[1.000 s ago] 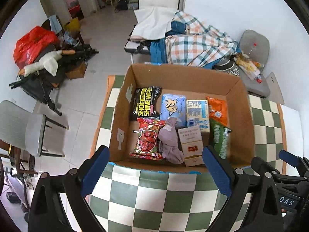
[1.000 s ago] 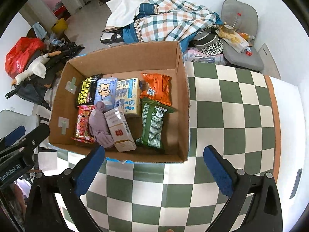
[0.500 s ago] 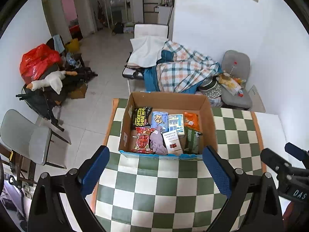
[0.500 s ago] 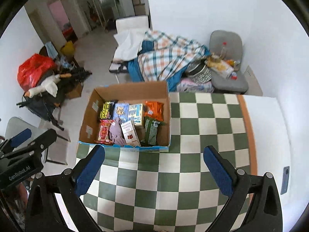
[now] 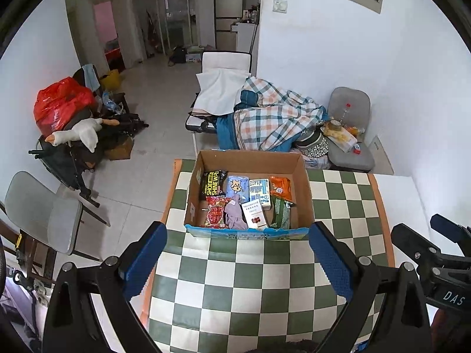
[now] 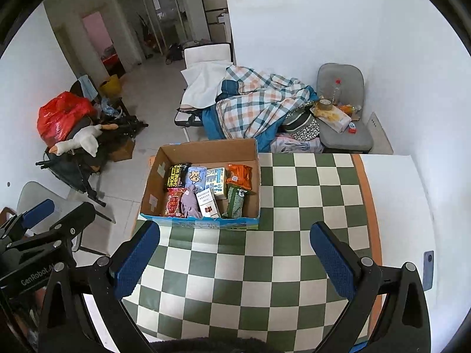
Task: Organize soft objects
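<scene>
An open cardboard box (image 5: 303, 194) (image 6: 206, 151) stands on the green-and-white checkered table (image 5: 250, 279) (image 6: 294, 220). Inside lie several soft packets: a black shoe-wipes pack (image 5: 212, 183), a red snack bag (image 5: 216, 212), a purple cloth (image 5: 234, 215) (image 6: 190, 203), a white carton (image 5: 254, 214), an orange packet (image 5: 280, 186) and a green packet (image 5: 281, 213). My left gripper (image 5: 238, 260) is open and empty, held high in front of the box. My right gripper (image 6: 234, 260) is open and empty, to the right of it.
Beyond the table stand a cot with a plaid blanket (image 5: 273, 117), a grey chair (image 5: 350, 147) with clutter, a red bag (image 5: 60, 103) and plush goose (image 5: 76, 133) on a dark cart, and a grey folding chair (image 5: 41, 211) at the left.
Both grippers have pulled back and risen away from the box, so the box looks smaller and more of the room shows. Both stay open and empty.
</scene>
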Demonstrator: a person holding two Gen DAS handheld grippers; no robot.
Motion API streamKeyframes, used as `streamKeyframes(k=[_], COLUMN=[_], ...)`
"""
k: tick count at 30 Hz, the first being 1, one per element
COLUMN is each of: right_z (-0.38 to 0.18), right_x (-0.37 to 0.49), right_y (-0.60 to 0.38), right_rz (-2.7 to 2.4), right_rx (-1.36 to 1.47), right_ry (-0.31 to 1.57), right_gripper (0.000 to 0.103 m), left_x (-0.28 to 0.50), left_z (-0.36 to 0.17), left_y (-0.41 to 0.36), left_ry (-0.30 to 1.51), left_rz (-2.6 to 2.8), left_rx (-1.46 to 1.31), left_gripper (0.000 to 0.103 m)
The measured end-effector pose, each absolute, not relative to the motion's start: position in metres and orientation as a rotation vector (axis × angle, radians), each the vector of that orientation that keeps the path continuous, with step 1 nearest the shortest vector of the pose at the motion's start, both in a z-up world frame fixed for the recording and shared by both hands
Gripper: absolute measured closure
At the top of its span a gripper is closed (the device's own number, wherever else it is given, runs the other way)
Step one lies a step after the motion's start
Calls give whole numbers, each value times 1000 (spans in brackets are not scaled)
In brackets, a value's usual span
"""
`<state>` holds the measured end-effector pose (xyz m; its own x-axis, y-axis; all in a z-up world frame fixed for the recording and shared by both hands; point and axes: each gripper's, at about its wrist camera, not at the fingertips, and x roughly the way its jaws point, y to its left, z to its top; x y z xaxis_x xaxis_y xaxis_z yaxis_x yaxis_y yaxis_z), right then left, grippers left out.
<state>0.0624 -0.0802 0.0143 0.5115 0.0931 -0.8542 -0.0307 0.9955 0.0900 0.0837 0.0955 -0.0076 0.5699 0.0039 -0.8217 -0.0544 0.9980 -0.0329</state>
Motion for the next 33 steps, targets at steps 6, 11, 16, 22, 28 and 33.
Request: streamKeyframes(k=[6, 11, 16, 22, 28, 33], right_z=[21, 25, 29, 33, 36, 35], right_x=[55, 54, 55, 56, 58, 58], right_y=[-81, -82, -84, -83, -88, -89], right_rz=[57, 45, 33, 22, 10, 0], right_rx=[45, 31, 22, 13, 15, 14], right_ry=[1012, 1007, 1001, 989, 979, 975], right_gripper=[0, 0, 0, 0, 0, 0], left_x=[81, 80, 79, 79, 76, 76], left_z=[-7, -7, -6, -5, -1, 1], left_y=[94, 94, 94, 94, 93, 93], left_ry=[959, 956, 955, 951, 943, 942], left_rz=[38, 41, 40, 43, 45, 49], left_rx=[-56, -54, -54, -53, -55, -51], left_gripper=[5, 5, 5, 5, 4, 5])
